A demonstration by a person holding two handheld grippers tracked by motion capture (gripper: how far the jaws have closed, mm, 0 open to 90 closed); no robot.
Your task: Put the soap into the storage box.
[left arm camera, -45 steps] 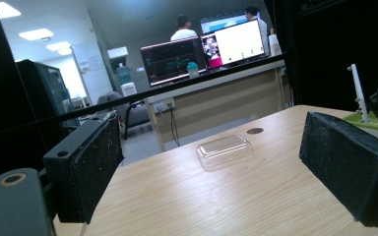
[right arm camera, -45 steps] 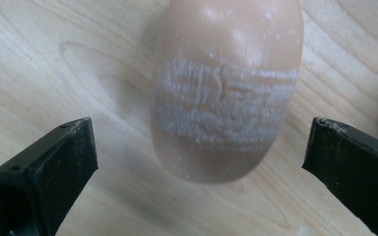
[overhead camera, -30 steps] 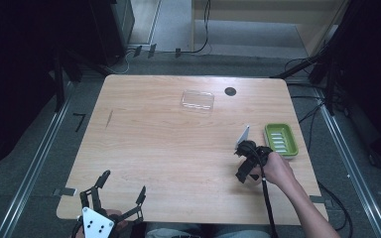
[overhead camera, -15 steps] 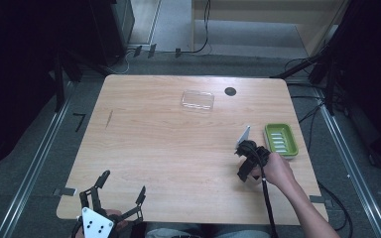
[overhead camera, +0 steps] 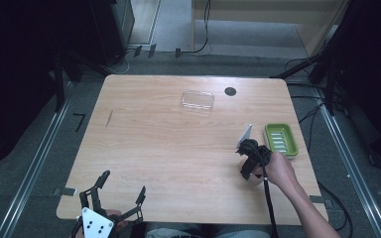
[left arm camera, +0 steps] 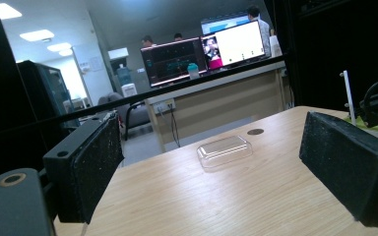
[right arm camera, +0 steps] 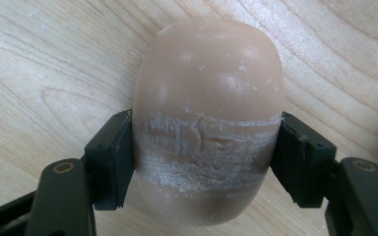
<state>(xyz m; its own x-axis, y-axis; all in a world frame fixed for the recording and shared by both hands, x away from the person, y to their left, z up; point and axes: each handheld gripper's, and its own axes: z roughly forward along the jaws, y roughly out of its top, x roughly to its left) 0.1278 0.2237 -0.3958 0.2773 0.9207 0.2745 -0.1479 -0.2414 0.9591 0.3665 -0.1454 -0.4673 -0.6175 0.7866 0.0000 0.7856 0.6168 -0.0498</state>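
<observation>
A tan oval bar of soap (right arm camera: 206,98) lies on the wooden table (overhead camera: 168,144). My right gripper (right arm camera: 204,162) points down at it, and its jaws have just been closing; both pads now press on the bar's sides. In the high view this right gripper (overhead camera: 250,161) is at the table's right, just left of a green soap dish (overhead camera: 281,140). My left gripper (overhead camera: 116,193) rests at the front left edge, open, with nothing between its pads (left arm camera: 344,167).
A clear plastic lid (overhead camera: 197,100) lies at the back of the table, also in the left gripper view (left arm camera: 225,150). A small black hole (overhead camera: 230,91) sits to the lid's right. Dark racks and cables surround the table.
The right gripper's jaws have drawn together onto the soap. Neither hand has shifted its place.
</observation>
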